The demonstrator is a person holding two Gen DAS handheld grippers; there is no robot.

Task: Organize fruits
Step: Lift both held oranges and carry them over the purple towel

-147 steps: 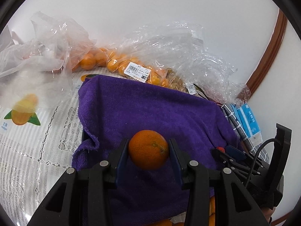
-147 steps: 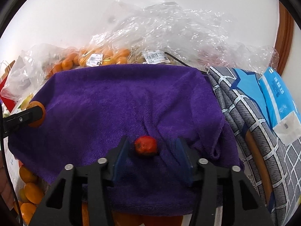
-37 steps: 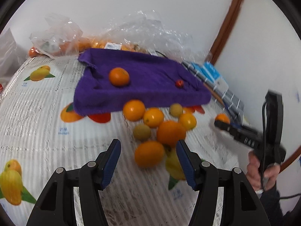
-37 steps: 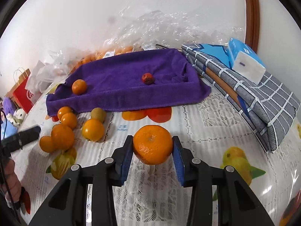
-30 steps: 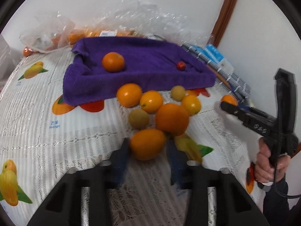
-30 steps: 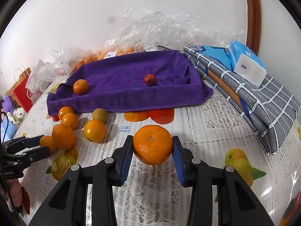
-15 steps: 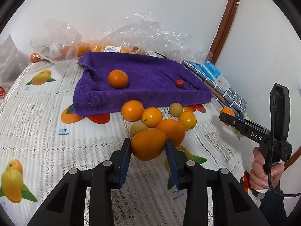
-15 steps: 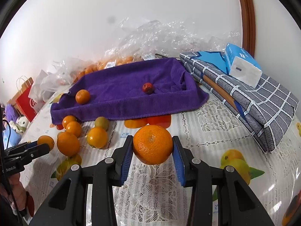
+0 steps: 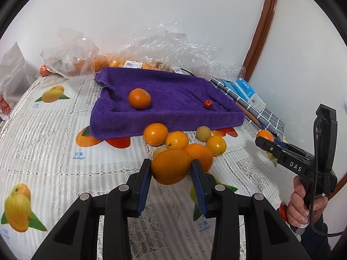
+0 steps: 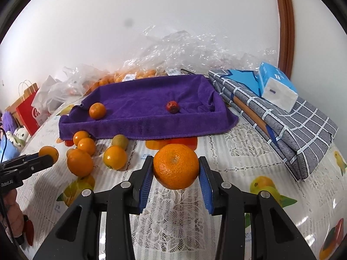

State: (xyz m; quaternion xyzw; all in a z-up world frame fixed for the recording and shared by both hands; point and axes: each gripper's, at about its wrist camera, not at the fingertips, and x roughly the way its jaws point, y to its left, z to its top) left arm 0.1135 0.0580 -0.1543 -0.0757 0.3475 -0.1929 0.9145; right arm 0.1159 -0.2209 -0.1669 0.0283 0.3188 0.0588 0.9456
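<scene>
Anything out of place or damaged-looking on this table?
The small red fruit on the purple towel shows a dark patch, possibly a bruise. Several oranges lie loose on the tablecloth beside the towel rather than on it.

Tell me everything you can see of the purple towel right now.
The purple towel is deep violet terry cloth draped over what seems a shallow tray, its edges hanging onto the tablecloth. Its pile looks soft; the near left corner is rumpled and frayed. On it rest one orange at the left and a small red fruit toward the right, apart. Loose fruit lie at its front edge. Neither tongs touch it.
</scene>
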